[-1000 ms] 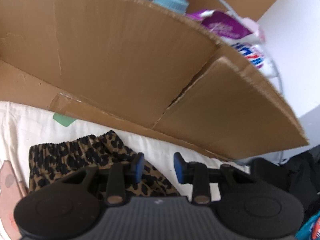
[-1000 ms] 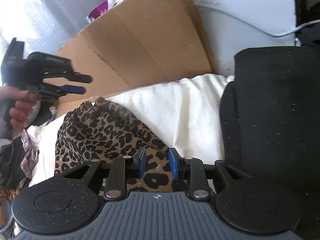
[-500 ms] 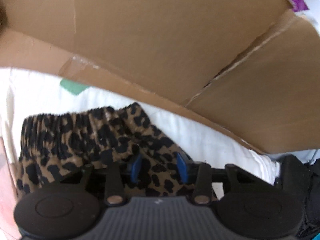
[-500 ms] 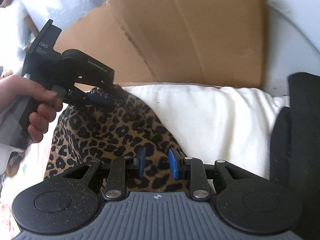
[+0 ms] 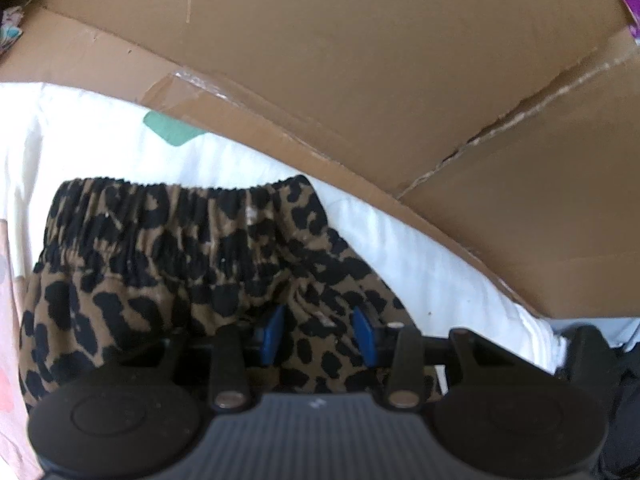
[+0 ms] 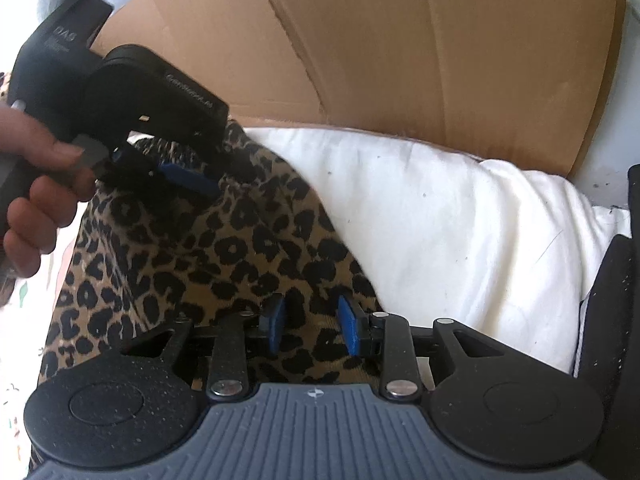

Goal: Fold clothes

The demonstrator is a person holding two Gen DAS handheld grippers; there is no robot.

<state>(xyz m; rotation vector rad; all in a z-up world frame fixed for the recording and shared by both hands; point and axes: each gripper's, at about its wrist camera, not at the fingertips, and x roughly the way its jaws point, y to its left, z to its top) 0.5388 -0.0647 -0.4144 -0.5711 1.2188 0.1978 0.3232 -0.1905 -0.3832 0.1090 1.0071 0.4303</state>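
Left wrist view shows our left claw [image 5: 318, 334] low over the leopard-print garment [image 5: 192, 264], just below its gathered waistband [image 5: 180, 196]; its jaws are narrowing with cloth between them, not yet pinched. Our right claw [image 6: 310, 322] hangs over the same garment lower down, near its edge by the white bedding [image 6: 460, 216], its jaws parting with nothing gripped. The garment lies spread and somewhat rumpled on the bedding in front of a cardboard sheet [image 5: 360, 60]. We judge the folding barely begun: no crease or doubled layer shows, so every fold remains.
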